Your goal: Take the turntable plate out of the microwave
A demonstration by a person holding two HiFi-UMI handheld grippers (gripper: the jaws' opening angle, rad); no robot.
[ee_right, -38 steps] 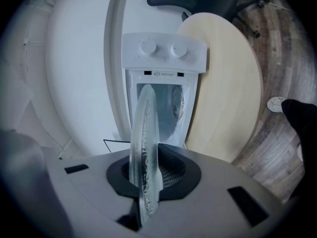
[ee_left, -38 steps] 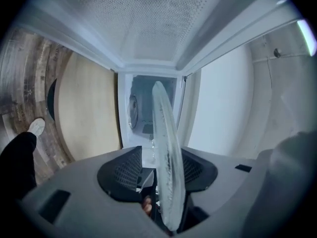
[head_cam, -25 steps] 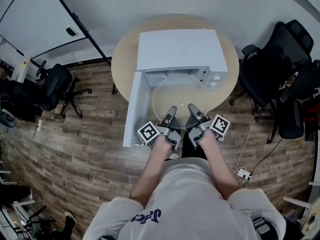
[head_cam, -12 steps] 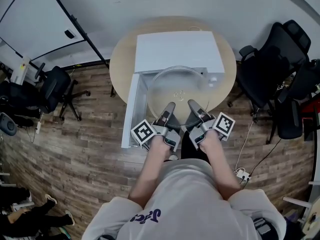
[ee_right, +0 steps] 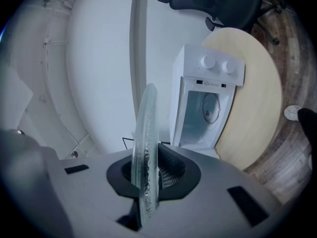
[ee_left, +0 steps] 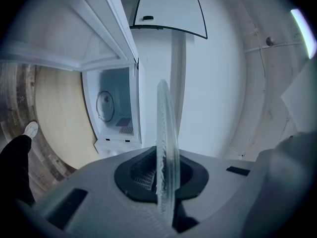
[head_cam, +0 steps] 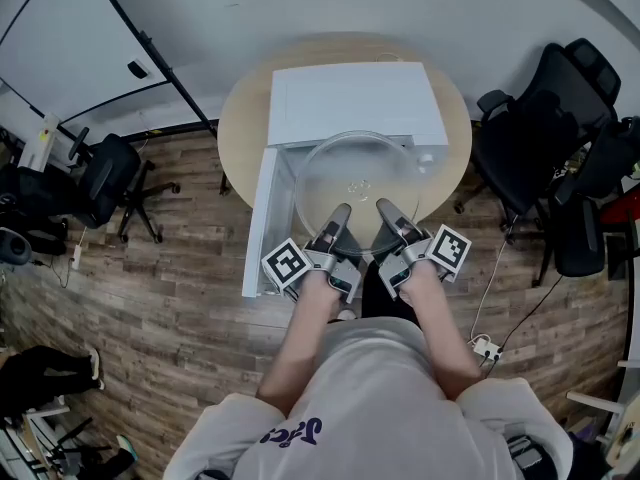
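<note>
The glass plate [head_cam: 355, 180] hangs level above the round worktop [head_cam: 238, 118], clear of the cavity of the white microwave [head_cam: 355, 100]. In the head view its far rim overlaps the oven's front edge. The door [head_cam: 262, 223] stands swung open at the plate's 9 o'clock. Both tools hold the plate by its near rim. The left tool [head_cam: 340, 214] is clamped on it at about 7 o'clock of the disc, and the right tool [head_cam: 387, 211] at about 5 o'clock, so the plate reaches out from them toward 12 o'clock. In each gripper view the rim stands edge-on between the dark pads, pinched tight, with the open microwave beyond.
</note>
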